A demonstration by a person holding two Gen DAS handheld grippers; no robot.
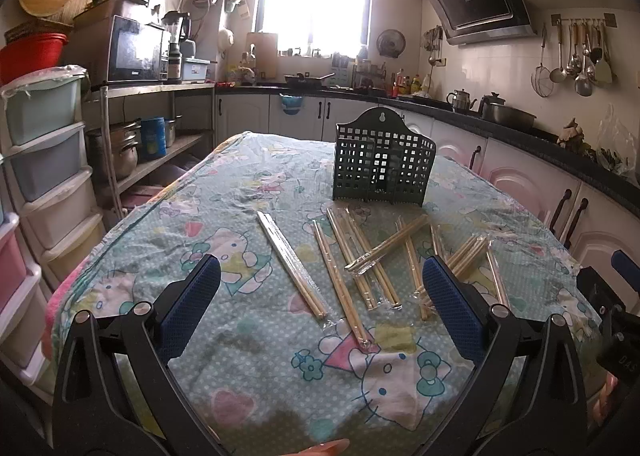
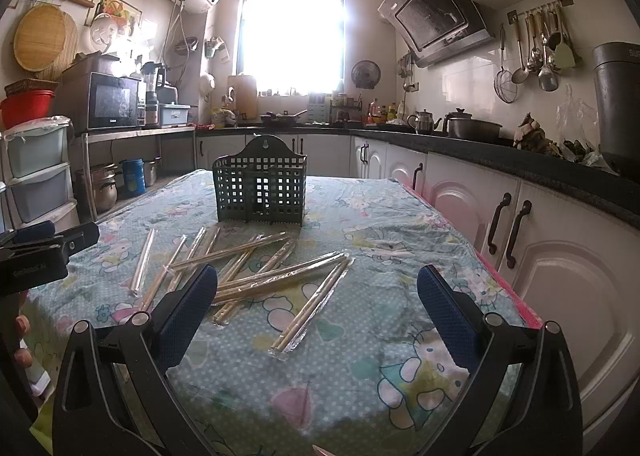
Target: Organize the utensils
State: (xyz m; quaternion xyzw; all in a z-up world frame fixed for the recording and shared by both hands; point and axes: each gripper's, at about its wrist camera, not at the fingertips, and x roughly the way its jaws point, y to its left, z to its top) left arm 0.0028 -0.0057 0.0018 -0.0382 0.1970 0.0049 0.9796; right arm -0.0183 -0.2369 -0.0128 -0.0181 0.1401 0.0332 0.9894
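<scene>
Several pairs of wooden chopsticks in clear plastic sleeves (image 1: 372, 256) (image 2: 276, 276) lie scattered on the cartoon-print tablecloth (image 1: 248, 336) (image 2: 360, 336). Behind them stands a dark green lattice utensil holder (image 1: 382, 162) (image 2: 261, 184), upright and empty as far as I can see. My left gripper (image 1: 320, 284) hovers open above the near side of the pile, nothing between its blue pads (image 1: 192, 296). My right gripper (image 2: 318, 292) is open too, with one wrapped pair (image 2: 312, 308) lying on the cloth between its fingers. The other gripper shows at the view edges (image 1: 608, 296) (image 2: 44, 252).
White cabinets with dark handles (image 2: 508, 232) and a black counter run close along the table's right side. A metal shelf with pots (image 1: 132, 144) and plastic drawers (image 1: 44, 160) stand to the left. A person's fingers (image 2: 22, 340) show at the left edge.
</scene>
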